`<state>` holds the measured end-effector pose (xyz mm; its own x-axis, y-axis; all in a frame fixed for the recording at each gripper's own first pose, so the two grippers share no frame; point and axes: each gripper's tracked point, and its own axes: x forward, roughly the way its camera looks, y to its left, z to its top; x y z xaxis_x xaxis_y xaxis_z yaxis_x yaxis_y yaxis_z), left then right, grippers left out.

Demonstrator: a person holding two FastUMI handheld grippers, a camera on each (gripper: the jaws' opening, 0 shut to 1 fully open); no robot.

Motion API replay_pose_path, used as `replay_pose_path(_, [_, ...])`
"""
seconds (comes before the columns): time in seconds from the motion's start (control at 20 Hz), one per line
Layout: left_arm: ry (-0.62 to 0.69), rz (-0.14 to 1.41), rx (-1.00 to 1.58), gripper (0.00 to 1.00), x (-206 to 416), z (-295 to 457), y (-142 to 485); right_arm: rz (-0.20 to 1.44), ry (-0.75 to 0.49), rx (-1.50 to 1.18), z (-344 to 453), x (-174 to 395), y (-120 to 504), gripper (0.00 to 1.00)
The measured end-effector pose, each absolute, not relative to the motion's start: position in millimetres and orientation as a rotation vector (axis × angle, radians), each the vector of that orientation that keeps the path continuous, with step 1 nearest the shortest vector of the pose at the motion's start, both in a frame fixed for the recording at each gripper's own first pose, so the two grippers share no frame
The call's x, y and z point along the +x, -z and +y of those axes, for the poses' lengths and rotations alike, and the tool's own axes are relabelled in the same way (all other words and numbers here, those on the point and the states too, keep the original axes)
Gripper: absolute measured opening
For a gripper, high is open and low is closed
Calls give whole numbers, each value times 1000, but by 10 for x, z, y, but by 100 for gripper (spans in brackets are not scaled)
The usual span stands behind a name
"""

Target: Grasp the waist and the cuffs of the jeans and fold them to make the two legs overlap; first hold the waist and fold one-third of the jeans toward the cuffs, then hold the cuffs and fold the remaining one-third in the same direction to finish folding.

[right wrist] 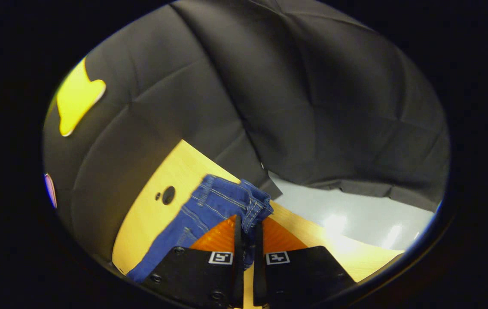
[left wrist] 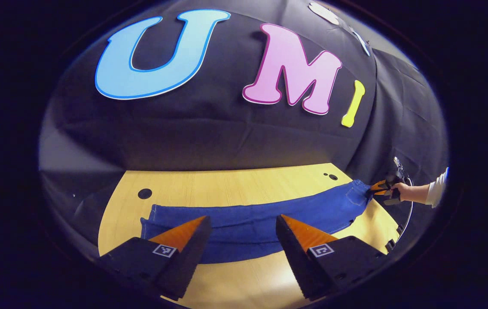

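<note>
- Your left gripper [left wrist: 242, 223] hangs just above the near edge of the jeans [left wrist: 252, 223] in the left gripper view, its fingers spread wide apart with nothing between them.
- In that view the jeans lie stretched flat across the table [left wrist: 235, 182], cuffs toward the left and waist toward the far right.
- You can see the table is pale wood with a round dark hole [left wrist: 144, 193] near its left end and two smaller holes [left wrist: 330, 176] near the far right corner.
- Behind the table the booth's black cloth wall [left wrist: 209, 133] hangs in loose folds and reaches down to the far edge of the tabletop.
- At the far right of that view your other hand [left wrist: 403, 191], in a white sleeve [left wrist: 438, 191], holds the right gripper at the waist end of the jeans.
- In the right gripper view your right gripper [right wrist: 246, 231] is closed, both fingers pinching the stitched waistband [right wrist: 254, 204] between them.
- From there the denim [right wrist: 201, 210] drapes down and to the left over the wooden tabletop [right wrist: 175, 171], beside a round hole [right wrist: 168, 195] with a smaller one next to it.
- Past the table's corner in this view you see a pale glossy floor [right wrist: 355, 219], with the black cloth [right wrist: 312, 107] hanging above it.
</note>
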<state>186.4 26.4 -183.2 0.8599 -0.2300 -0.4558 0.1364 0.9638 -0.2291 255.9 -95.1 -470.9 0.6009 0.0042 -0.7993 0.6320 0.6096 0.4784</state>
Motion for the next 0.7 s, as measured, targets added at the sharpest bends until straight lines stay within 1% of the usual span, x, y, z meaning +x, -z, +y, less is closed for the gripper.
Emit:
replay_pose_path(0.15, [198,496,-200,96,1794,310,1812,737,306,748,-828,2667,3862,12])
replay_pose_path(0.25, [204,493,-190,96,1704,398,1813,667,216,672,-618,2612,3211,12])
replay_pose_path(0.3, [206,491,-185,94,1625,466,1815,634,171,640,-511,2561,2893,12])
replay_pose_path(0.35, [208,487,-183,96,1562,520,1808,602,122,611,-407,2439,2625,12])
replay_pose_path(0.45, [208,481,-180,96,1374,679,1803,542,32,578,-248,2266,2097,12])
replay_pose_path(0.55, [206,483,-188,96,1224,819,1812,508,-61,573,-31,1973,1748,12])
replay_pose_path(0.6, [199,487,-196,96,1187,870,1828,508,-107,565,134,1801,1675,12])
replay_pose_path(0.65, [190,486,-205,94,1124,947,1828,519,-155,541,251,1618,1650,12])
replay_pose_path(0.7, [182,488,-214,96,1054,1012,1848,532,-207,525,468,1447,1584,12])
